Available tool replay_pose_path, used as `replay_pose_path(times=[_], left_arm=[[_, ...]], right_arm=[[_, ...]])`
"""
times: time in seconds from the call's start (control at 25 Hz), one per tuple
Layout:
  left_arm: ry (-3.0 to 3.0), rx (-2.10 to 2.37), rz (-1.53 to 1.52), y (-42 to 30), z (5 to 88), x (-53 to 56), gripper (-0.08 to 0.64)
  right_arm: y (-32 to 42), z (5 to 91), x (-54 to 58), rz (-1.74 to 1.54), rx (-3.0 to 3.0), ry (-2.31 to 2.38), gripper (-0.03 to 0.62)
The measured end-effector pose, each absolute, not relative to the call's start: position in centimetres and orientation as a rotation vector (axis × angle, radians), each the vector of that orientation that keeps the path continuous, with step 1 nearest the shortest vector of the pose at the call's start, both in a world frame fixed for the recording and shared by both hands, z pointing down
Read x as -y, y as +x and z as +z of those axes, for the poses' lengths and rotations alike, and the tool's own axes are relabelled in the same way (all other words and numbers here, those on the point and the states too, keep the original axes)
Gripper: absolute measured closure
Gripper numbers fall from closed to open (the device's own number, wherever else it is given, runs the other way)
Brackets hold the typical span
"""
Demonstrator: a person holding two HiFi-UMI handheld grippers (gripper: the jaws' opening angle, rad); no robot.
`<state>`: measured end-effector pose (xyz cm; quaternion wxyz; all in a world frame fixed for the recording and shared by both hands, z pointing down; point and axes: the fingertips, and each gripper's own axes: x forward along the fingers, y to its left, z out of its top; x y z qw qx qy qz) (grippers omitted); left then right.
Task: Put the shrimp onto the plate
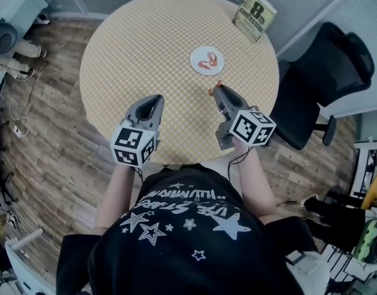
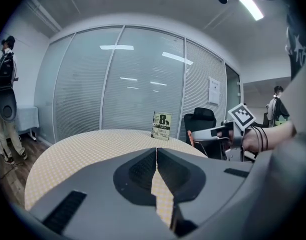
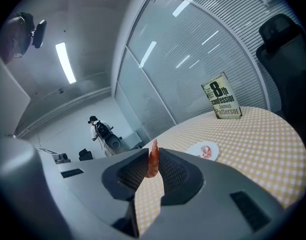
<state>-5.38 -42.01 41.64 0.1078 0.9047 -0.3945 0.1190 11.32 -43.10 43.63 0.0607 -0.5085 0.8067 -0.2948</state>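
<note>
An orange shrimp (image 3: 153,160) is pinched upright between the jaws of my right gripper (image 3: 153,165), which is shut on it. In the head view this gripper (image 1: 214,90) hovers over the round checkered table (image 1: 145,48), short of the small white plate (image 1: 207,60). The plate (image 3: 203,150) holds shrimp (image 1: 208,62) at its middle. My left gripper (image 1: 152,99) hangs over the table's near edge with its jaws shut and nothing between them (image 2: 155,156).
A book (image 1: 254,15) stands upright at the table's far right edge. A black office chair (image 1: 323,78) sits close on the right. Glass partition walls ring the table. A person with a backpack (image 3: 100,131) stands far off on the wooden floor.
</note>
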Motion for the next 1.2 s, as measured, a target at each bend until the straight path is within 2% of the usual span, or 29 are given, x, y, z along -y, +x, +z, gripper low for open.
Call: replay_pose_path(times=[0.6,1.2], left_arm=[[2.613,1.287,0.410,-1.7,42.6,50.9,0.549],[2.535,1.312,0.480,1.2,46.7,58.1,0.549]], right_arm=[[15.9,46.2,54.3,-0.966,-2.505,-1.535,0.520],[16.0,52.7,62.0,-1.123,-2.555,-1.534,0.520]])
